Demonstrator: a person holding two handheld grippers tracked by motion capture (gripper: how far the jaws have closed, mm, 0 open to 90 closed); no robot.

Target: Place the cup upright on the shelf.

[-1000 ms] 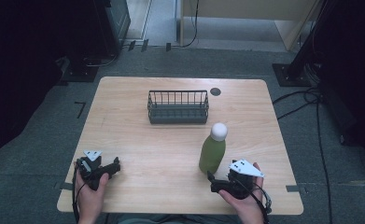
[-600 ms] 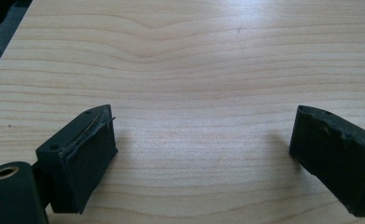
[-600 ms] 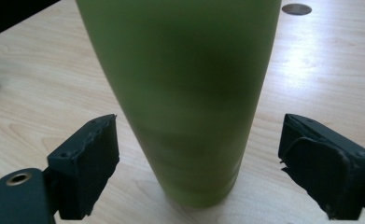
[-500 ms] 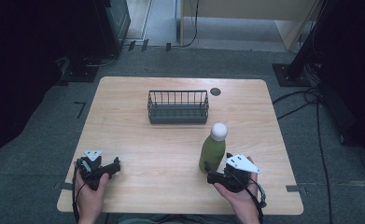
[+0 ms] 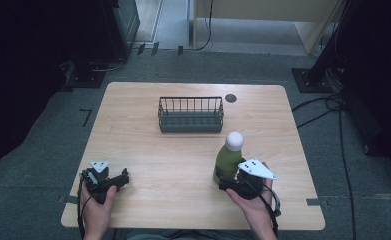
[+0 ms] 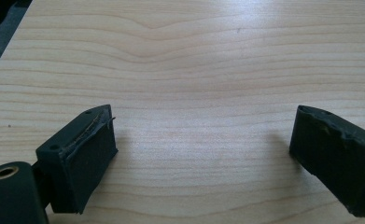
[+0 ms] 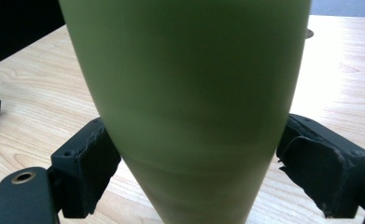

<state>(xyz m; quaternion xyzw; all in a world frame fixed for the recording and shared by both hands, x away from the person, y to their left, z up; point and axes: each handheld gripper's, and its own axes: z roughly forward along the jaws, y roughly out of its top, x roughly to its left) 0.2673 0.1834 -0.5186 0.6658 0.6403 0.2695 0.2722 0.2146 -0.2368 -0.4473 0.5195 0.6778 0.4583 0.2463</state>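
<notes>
A green bottle [image 5: 227, 161] with a white cap stands upright on the wooden table [image 5: 148, 150], right of centre near the front. My right gripper [image 5: 223, 183] is at its base. In the right gripper view the bottle [image 7: 189, 93] fills the space between the jaws of the right gripper [image 7: 196, 172], which stand wide at either side of it, close to its wall. My left gripper [image 5: 122, 178] rests low at the front left, and in its own view the left gripper [image 6: 201, 154] is open over bare wood with nothing between the jaws.
A dark wire basket [image 5: 190, 122] stands at the back middle of the table, with nothing inside it that I can see. A small dark round disc [image 5: 230, 98] sits near the far edge. Grey carpet and cables surround the table.
My right gripper has moved forward and left, bringing its jaws around the bottle's base. The bottle and the left gripper have stayed in place.
</notes>
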